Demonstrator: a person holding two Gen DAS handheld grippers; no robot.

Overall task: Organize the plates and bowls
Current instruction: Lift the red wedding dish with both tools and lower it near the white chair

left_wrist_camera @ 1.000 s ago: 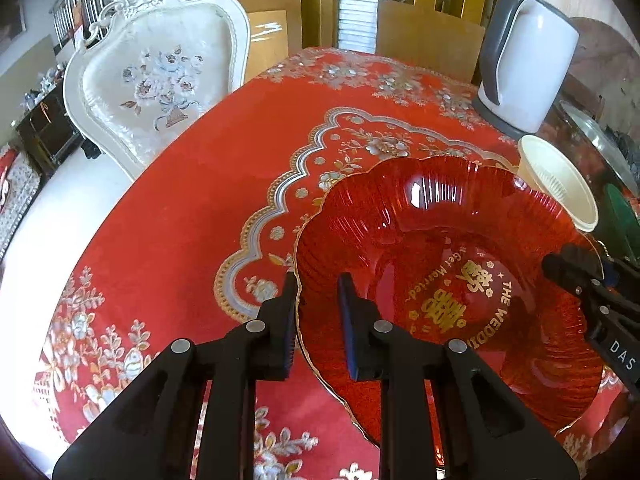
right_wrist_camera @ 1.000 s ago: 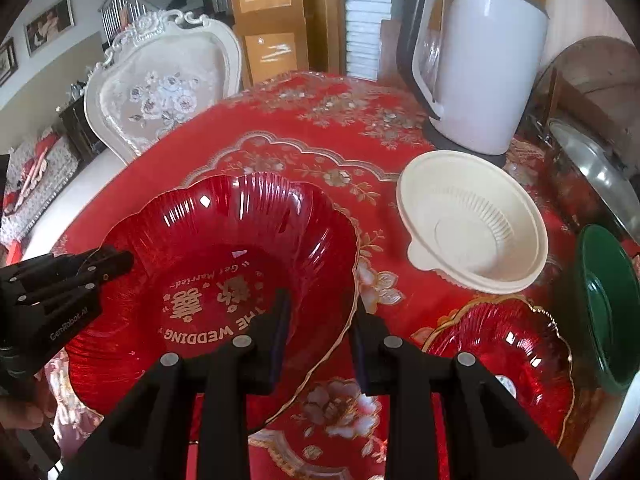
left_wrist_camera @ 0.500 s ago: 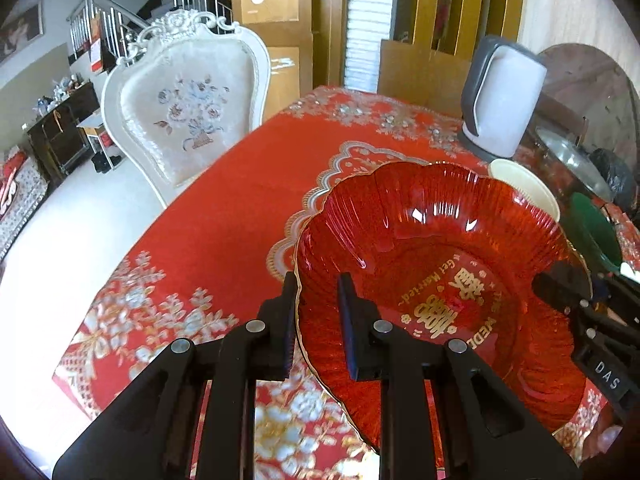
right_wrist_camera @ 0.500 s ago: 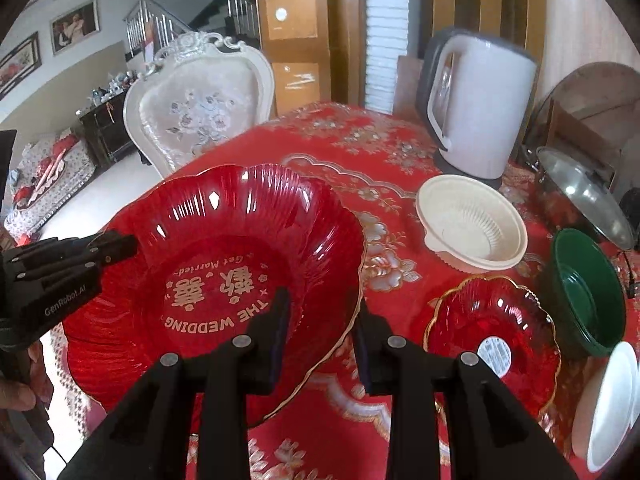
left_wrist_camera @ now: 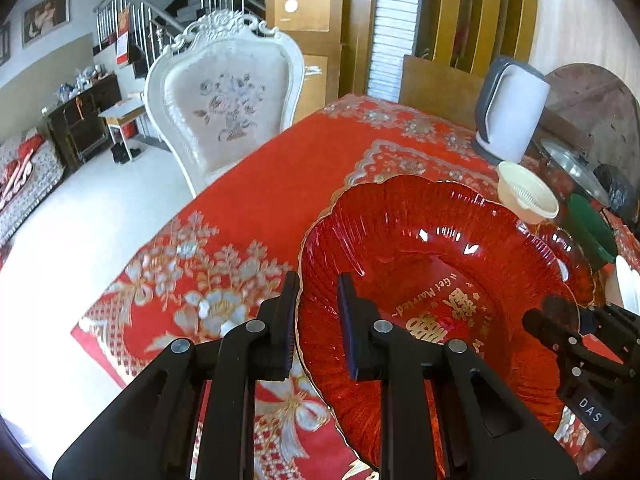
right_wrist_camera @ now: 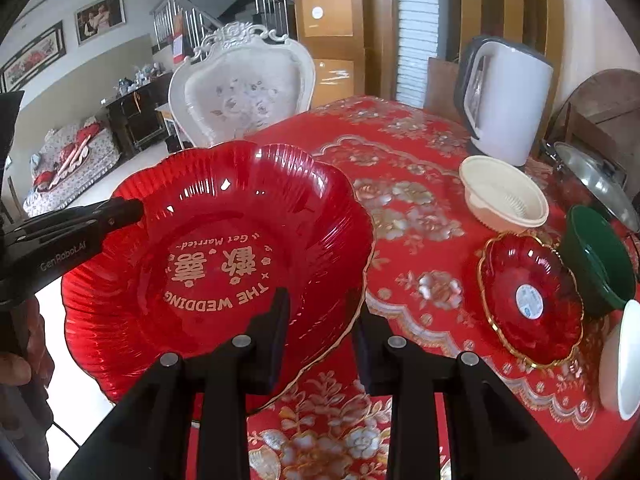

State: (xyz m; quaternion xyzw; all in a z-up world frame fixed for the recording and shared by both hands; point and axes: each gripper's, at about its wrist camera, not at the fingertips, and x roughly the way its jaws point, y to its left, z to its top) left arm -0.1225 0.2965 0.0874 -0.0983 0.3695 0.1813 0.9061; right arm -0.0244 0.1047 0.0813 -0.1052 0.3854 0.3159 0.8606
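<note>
A large red scalloped plate [left_wrist_camera: 432,264] with gold wedding lettering is held up above the red tablecloth [left_wrist_camera: 256,200]. My left gripper [left_wrist_camera: 318,316] is shut on its left rim. My right gripper [right_wrist_camera: 322,324] is shut on its opposite rim; the plate [right_wrist_camera: 216,248] fills the left of the right wrist view. A small red plate [right_wrist_camera: 528,296] lies on the table at right. A cream bowl [right_wrist_camera: 504,200], a green bowl [right_wrist_camera: 596,260] and a white bowl [right_wrist_camera: 624,360] stand around it.
A white kettle [right_wrist_camera: 508,100] stands at the back of the table beside a steel pot lid [right_wrist_camera: 600,184]. A white upholstered chair [left_wrist_camera: 224,104] stands at the table's far left side. The table's near-left corner [left_wrist_camera: 92,328] drops to the floor.
Both grippers have lifted the large red plate up and back toward the near-left corner of the table. The small red plate, green bowl and white bowl have come into view.
</note>
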